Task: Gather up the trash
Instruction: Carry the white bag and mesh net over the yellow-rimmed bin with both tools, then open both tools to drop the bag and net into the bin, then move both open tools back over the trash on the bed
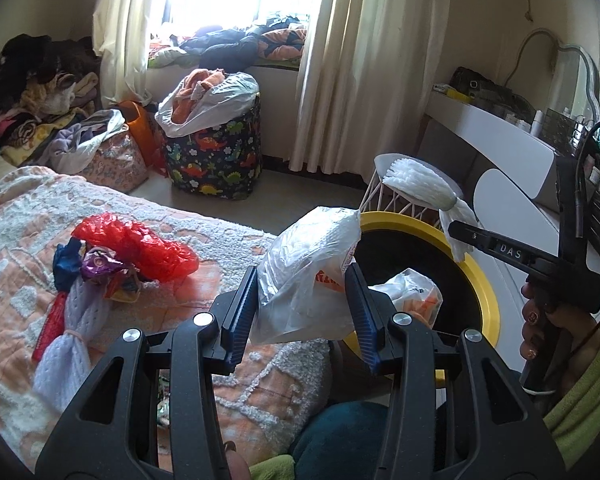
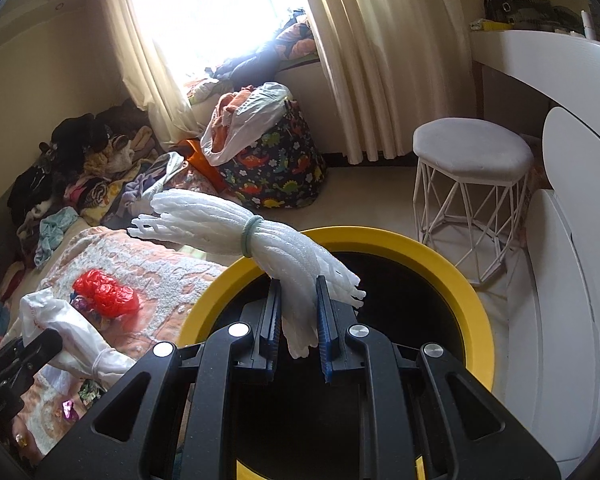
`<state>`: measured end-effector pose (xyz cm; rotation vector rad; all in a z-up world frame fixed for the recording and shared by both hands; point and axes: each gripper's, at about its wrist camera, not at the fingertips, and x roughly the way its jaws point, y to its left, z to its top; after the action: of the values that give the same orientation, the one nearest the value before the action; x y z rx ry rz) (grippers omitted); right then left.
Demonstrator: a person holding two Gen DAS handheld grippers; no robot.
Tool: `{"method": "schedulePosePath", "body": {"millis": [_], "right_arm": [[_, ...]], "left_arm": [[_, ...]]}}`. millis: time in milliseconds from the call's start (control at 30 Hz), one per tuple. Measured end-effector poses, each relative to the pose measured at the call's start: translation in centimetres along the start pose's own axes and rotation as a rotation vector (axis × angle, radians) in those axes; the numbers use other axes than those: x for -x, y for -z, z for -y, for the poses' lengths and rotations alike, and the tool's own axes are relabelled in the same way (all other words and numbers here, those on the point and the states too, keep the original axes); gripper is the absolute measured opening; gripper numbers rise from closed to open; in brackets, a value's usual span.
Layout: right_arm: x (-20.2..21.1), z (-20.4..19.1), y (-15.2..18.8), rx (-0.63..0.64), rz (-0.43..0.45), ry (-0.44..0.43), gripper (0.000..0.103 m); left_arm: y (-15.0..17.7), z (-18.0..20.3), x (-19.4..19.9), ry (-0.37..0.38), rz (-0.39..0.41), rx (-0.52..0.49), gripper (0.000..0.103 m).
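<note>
Your right gripper is clamped on the foam net bundle over the yellow-rimmed bin; your left gripper, beside it, pinches a white plastic bag. Centre each above the opening before letting go.

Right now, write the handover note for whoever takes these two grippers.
Left gripper: shut on a clear plastic bag, held beside the rim of the yellow bin.
Right gripper: shut on a white foam-net bundle tied with a green band, held over the bin's mouth.
In the bin: one bagged item already lies inside.
Left on the bed: a red plastic bag, crumpled wrappers and a second white foam-net bundle.
Next, probably: drop both held pieces into the bin, then go back to the bed for the rest.
</note>
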<state>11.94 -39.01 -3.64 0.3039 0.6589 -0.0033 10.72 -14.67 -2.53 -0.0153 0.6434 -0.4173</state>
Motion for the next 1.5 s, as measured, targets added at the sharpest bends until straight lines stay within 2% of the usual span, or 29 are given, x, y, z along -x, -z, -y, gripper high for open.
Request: {"method": "schedulePosePath", "body": {"millis": [433, 900, 1000, 1067, 1100, 1133, 1233, 1500], "right_arm": [[-1.7, 3.1, 0.8, -0.084, -0.051, 0.062, 0.016], [-3.6, 5.0, 1.4, -0.136, -0.121, 0.084, 0.019], [-3.7, 4.8, 1.4, -0.127, -0.124, 0.091, 0.028], [-3.7, 4.8, 1.3, -0.125, -0.118, 0.094, 0.045], [-3.6, 4.7, 1.3, -0.125, -0.113, 0.097, 0.048], [-3.5, 4.7, 1.2, -0.126, -0.11, 0.1, 0.051], [-3.3, 4.5, 1.2, -0.121, -0.096, 0.108, 0.058], [-2.2, 2.6, 0.6, -0.062, -0.01, 0.06, 0.068]], "left_arm": [[0.2, 2.8, -3.1, 0.025, -0.038, -0.053, 0.037], [1.5, 4.1, -5.9, 0.067, -0.105, -0.072, 0.038], [1.6, 4.1, -6.2, 0.084, -0.11, -0.067, 0.046], [1.7, 3.8, -6.1, 0.09, -0.104, -0.051, 0.062], [1.7, 3.7, -5.9, 0.089, -0.096, -0.04, 0.068], [1.7, 3.5, -5.7, 0.085, -0.088, -0.028, 0.08], [1.6, 2.7, -4.9, 0.073, -0.066, 0.002, 0.092], [1.2, 1.1, -2.7, 0.01, -0.001, 0.04, 0.092]]}}
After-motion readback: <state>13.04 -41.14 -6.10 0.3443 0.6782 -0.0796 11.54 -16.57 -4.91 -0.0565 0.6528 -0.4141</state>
